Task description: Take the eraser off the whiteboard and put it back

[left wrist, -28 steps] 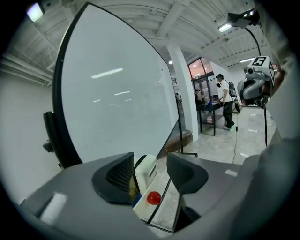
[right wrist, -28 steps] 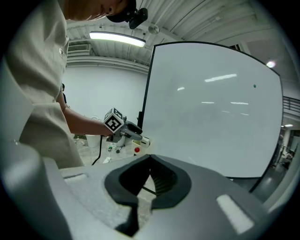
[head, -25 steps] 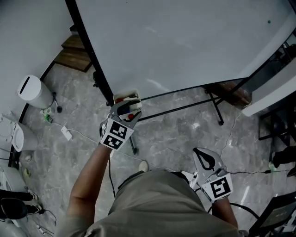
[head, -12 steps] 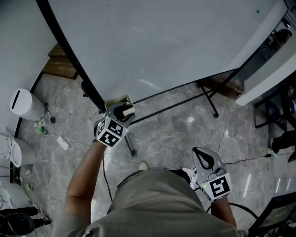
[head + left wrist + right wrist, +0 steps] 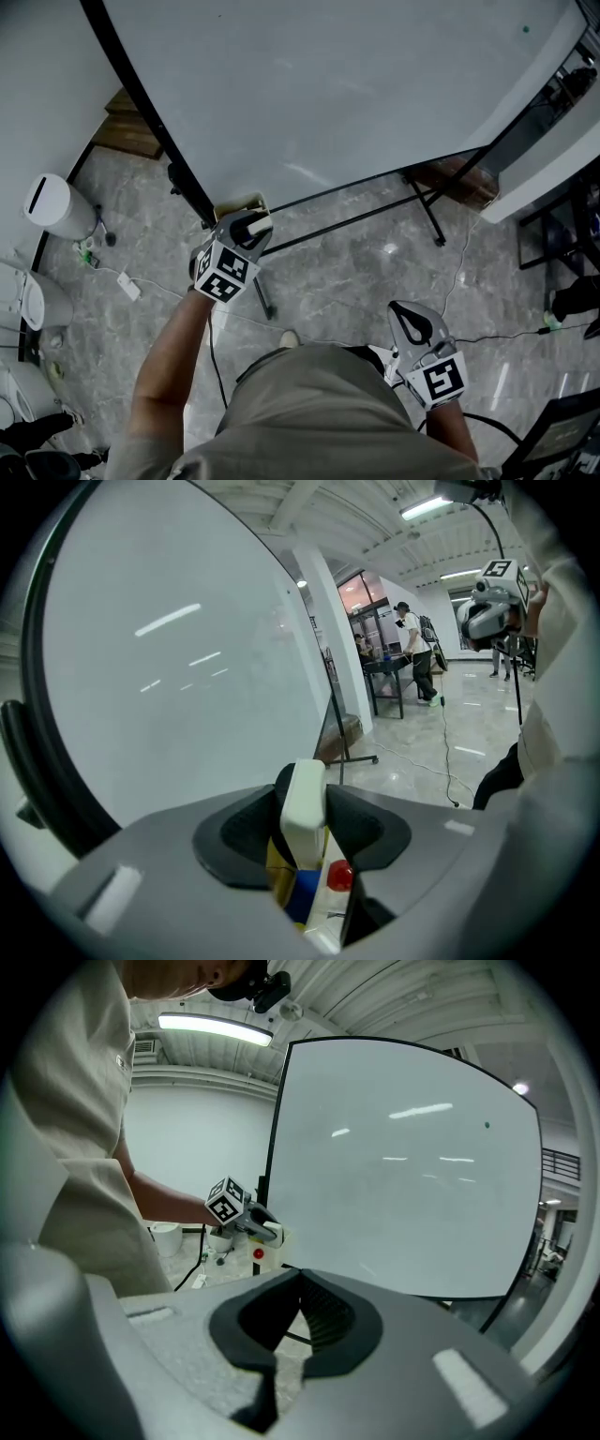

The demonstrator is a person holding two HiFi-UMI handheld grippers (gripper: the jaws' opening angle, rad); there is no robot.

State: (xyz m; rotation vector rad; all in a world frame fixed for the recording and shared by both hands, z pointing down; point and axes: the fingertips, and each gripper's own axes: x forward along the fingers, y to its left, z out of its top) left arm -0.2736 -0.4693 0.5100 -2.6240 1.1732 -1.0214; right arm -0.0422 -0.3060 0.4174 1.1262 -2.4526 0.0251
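Cream-white plastic, the rectangular block eraser [image 5: 302, 794] stands directly between the jaws of the left tool [image 5: 247, 228]. It is at the lower left corner of the large black-framed whiteboard [image 5: 328, 94]. The jaws of the left tool have just been closing. In the left gripper view both dark pads lie against the flat sides of the eraser, so this tool is clenched on it.

The long axis of the eraser appears to run along the pointing line of the tool, narrow end outward. The grip therefore crosses the thin dimension.

Below the eraser, a small cream holder box [image 5: 234, 204] containing yellow, blue and red items sits at the same board corner. Whether the eraser rests in this box or on the board face cannot be determined.

The right tool [image 5: 414, 323] is clenched on nothing. It is held low beside the person's body, well apart from the whiteboard.

Judgement: only the left tool is placed for the removal. The coming move calls for a straight pull away from the board face, toward the person, with the grip kept square.
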